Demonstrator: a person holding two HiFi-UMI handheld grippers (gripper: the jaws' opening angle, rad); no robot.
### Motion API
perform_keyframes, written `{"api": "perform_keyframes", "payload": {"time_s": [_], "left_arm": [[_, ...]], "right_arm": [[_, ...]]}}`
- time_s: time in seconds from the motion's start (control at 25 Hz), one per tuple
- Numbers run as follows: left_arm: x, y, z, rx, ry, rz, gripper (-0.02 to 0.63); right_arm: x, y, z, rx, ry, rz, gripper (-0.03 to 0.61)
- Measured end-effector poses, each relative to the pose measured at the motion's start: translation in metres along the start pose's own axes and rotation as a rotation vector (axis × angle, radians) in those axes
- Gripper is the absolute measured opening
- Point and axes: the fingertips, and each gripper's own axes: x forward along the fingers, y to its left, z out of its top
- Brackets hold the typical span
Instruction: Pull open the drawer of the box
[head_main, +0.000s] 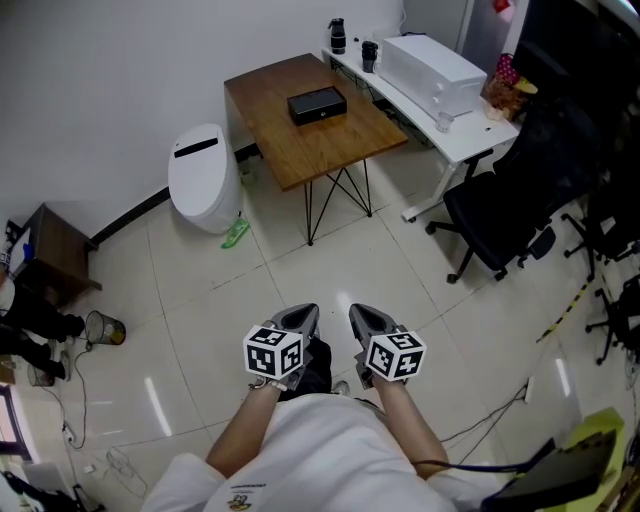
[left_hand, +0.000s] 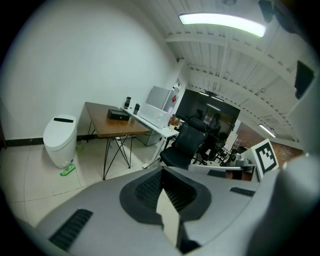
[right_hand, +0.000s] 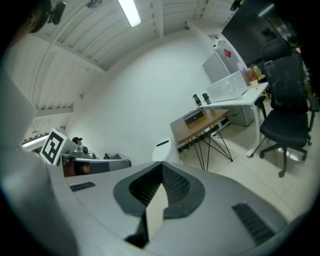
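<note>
Tiled floor (head_main: 400, 285), left gripper (head_main: 306, 313), right gripper (head_main: 358, 312), fingers (left_hand: 149, 190) together, empty.

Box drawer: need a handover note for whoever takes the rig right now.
Left gripper: shut, empty, held low in front of the body.
Right gripper: shut, empty, beside the left one.
Box: black, sits on the wooden table across the tiled floor, well away from both grippers.
Done: nothing yet. No drawer shows pulled out, though the box is small in the head view.
Left: walk to the table, open one gripper, likely steady the box with the other, grip the drawer front and pull it out.
</note>
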Motion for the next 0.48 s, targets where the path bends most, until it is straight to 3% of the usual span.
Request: {"api": "perform_keyframes", "payload": {"time_s": [0.48], "left_arm": [[0.044,0.047,0.065,0.009,-0.025,-0.011,0.002]], "right_arm": [[0.064,-0.021,0.057,-0.027,-0.010,-0.002,-0.014]]}}
